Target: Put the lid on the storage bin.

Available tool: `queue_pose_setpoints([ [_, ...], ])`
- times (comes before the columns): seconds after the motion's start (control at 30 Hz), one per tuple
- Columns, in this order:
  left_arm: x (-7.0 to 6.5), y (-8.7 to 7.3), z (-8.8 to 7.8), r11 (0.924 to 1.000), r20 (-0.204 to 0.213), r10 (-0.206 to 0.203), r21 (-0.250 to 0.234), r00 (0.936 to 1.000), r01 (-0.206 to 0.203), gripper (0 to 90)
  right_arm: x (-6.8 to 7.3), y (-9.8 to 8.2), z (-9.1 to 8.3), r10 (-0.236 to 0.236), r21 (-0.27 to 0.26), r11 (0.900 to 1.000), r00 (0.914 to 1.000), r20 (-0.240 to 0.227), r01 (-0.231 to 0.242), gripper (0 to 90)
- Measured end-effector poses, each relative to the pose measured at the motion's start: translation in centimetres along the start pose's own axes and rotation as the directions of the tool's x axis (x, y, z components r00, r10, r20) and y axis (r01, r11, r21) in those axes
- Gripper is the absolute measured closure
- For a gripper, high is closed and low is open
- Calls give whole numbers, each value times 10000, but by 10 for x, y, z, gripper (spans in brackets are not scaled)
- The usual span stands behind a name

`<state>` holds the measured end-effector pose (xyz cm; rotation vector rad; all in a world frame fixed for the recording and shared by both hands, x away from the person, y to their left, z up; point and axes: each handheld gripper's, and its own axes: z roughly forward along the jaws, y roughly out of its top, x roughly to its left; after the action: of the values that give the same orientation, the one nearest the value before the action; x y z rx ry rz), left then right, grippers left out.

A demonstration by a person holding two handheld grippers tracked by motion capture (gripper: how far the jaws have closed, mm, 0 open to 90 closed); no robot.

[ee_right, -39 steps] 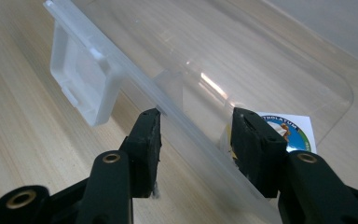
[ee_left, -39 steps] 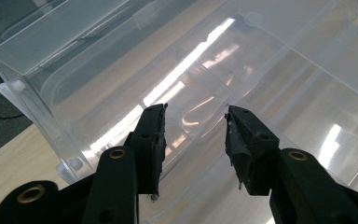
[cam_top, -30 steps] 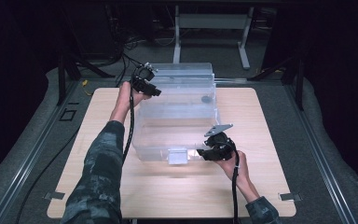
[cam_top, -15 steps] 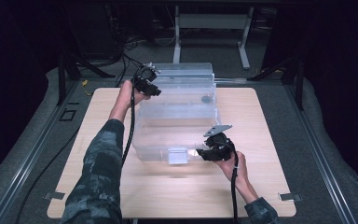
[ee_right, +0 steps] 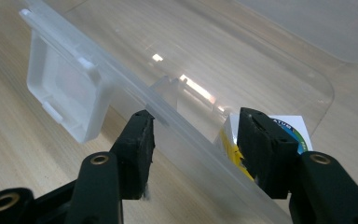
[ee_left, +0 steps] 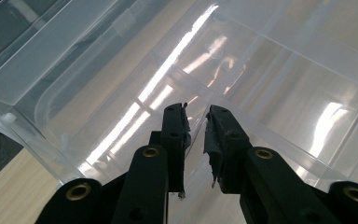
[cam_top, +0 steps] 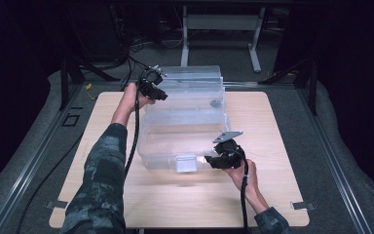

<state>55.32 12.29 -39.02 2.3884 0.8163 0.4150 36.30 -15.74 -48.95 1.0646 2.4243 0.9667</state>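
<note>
We see a clear plastic box (cam_top: 185, 122) standing at the middle of the desk (cam_top: 282, 195). Our left gripper (ee_left: 196, 140) sits at the box's far left corner, its jaws just having closed and now clenched on the thin rim. Our right gripper (ee_right: 193, 149) is at the box's near right edge beside the latch (ee_right: 60, 98), its jaws just having been opening and now straddling the rim, released.

A lab: dark curtains (cam_top: 24, 44), railed test table (cam_top: 272, 195).
</note>
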Motion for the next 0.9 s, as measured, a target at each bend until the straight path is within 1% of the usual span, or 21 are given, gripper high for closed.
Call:
queue_pose_setpoints([
  [0.03,0,0,-1,10000,44,-4,-2,10000,4,769,0,0,-1,7,134,9999,10000,-37,-7,460],
  [0.07,0,0,-1,10000,67,-23,-9,10000,23,770,0,0,0,32,-11,10000,10000,23,-32,460],
  [0.1,0,0,-1,10000,69,-10,11,10000,10,771,0,0,0,46,-21,10000,10000,14,-46,459],
  [0.13,-1,1,-2,10000,73,2,27,10000,-2,772,0,0,-1,27,124,9999,10000,-30,-26,459],
  [0.17,-2,1,-2,10000,71,23,50,10000,-24,773,0,0,-1,38,131,9999,10000,-29,-37,458],
  [0.27,-4,2,-5,9999,59,113,109,9999,-113,777,0,0,-1,44,117,9999,10000,-21,-43,456],
  [0.3,-4,2,-6,9998,92,157,148,9998,-159,779,0,0,0,63,-50,10000,10000,6,-63,455],
  [0.47,-5,1,-11,9994,155,227,269,9996,-231,788,0,1,1,89,-19,10000,10000,9,-89,430],
  [0.6,-4,-1,-14,9999,376,80,99,9993,-83,789,0,1,1,104,-6,9999,9999,38,-104,426],
  [0.9,-8,-3,-22,9998,547,189,-54,9983,-186,793,1,1,2,66,-44,10000,10000,73,-66,426],
])
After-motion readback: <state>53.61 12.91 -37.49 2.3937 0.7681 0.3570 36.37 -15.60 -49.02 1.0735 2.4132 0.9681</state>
